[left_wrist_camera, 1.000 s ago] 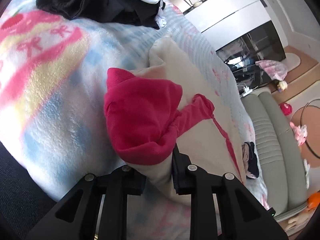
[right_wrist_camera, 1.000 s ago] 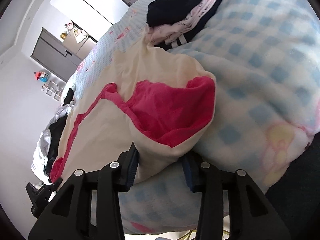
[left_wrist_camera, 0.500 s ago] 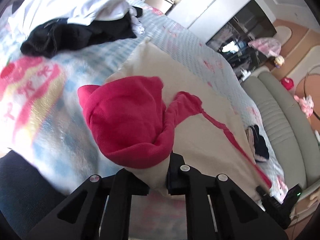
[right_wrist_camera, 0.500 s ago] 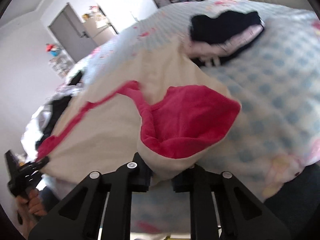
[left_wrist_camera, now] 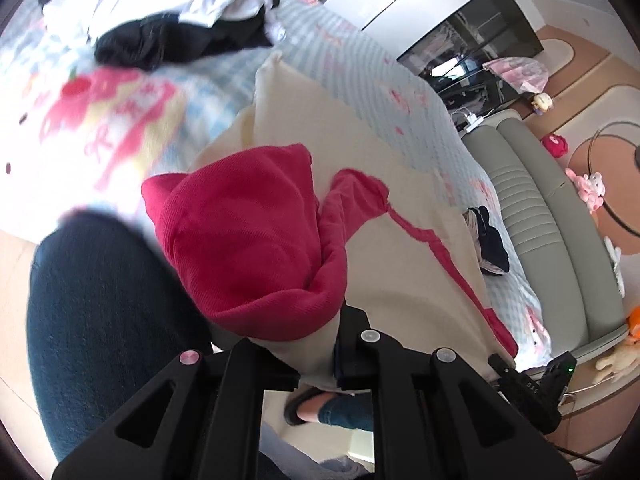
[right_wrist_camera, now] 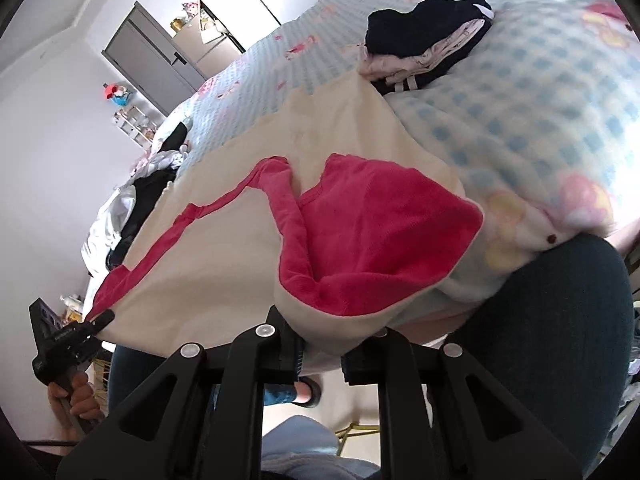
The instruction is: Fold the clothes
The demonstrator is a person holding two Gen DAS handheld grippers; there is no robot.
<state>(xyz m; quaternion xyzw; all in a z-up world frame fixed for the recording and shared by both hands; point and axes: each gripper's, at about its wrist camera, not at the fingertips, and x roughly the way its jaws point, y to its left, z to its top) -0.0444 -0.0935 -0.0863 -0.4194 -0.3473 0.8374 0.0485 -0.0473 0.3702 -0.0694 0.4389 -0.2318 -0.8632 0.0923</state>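
Note:
A cream garment with magenta sleeves and trim (left_wrist_camera: 404,248) is stretched between both grippers above the bed's near edge; it also shows in the right wrist view (right_wrist_camera: 224,248). My left gripper (left_wrist_camera: 316,360) is shut on one shoulder corner, a magenta sleeve (left_wrist_camera: 248,240) bunched above it. My right gripper (right_wrist_camera: 320,352) is shut on the other corner under a magenta sleeve (right_wrist_camera: 372,240). Each gripper shows small in the other's view: the right one (left_wrist_camera: 532,384), the left one (right_wrist_camera: 64,340).
The bed carries a blue checked blanket (right_wrist_camera: 520,112) with pink prints. A black and white clothes pile (left_wrist_camera: 180,20) lies at the far left, a folded dark and pink stack (right_wrist_camera: 424,44) at the right. The person's jeans-clad legs (left_wrist_camera: 104,320) and a grey sofa (left_wrist_camera: 552,240) stand close.
Both grippers have pulled the garment back off the bed toward the person and lifted it. The legs and floor now show beneath the grippers.

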